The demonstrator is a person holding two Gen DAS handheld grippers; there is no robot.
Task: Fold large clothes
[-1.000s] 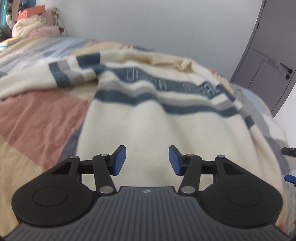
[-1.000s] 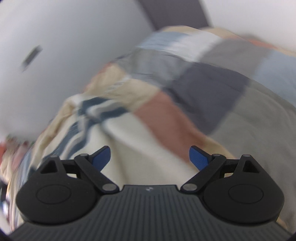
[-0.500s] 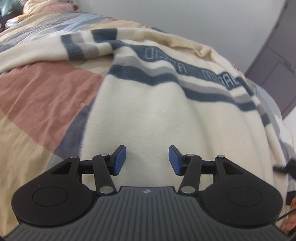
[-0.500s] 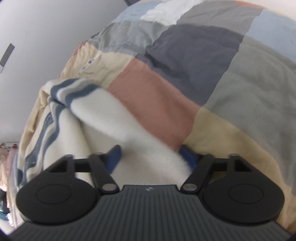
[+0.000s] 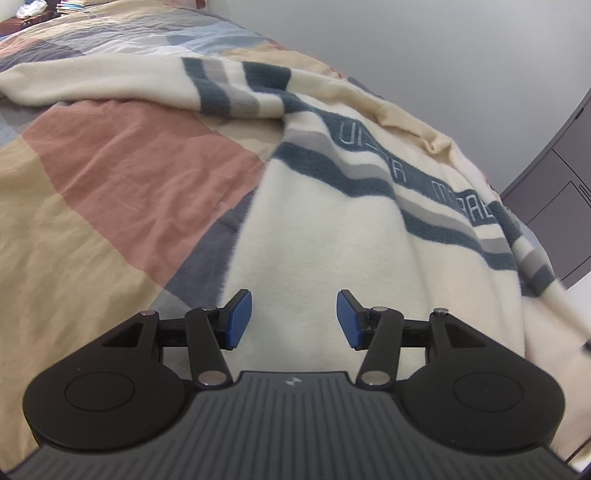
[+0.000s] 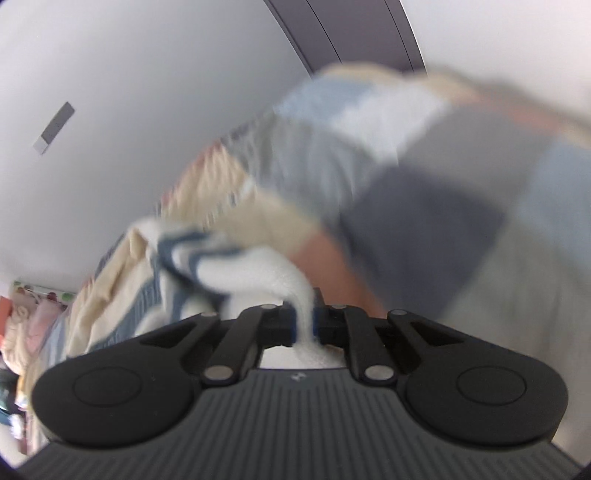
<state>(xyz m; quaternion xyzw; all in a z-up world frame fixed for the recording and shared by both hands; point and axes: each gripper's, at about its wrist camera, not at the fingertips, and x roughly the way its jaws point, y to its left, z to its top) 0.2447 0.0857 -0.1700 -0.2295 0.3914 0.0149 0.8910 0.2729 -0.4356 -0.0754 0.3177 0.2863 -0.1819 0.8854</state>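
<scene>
While motion blurs bedspread [image 6: 424, 206], right gripper [image 6: 303, 325] clamps sweater [image 6: 255, 266], left gripper [image 5: 294, 319] apart.

Your right wrist view is smeared by motion blur: the patchwork quilt [image 6: 424, 206] shows only as soft colour blocks, and the sweater [image 6: 236, 266] loses its stripe edges, while the fabric pinched in your right claw [image 6: 303, 325] covers the blue pads almost entirely. In your left wrist view the sweater [image 5: 332, 229] runs out of frame at the right and disappears beneath the claw body at the bottom. Its lettering on the dark band is only partly legible, and the clutter [image 5: 33, 9] at top left is too small to identify.
</scene>
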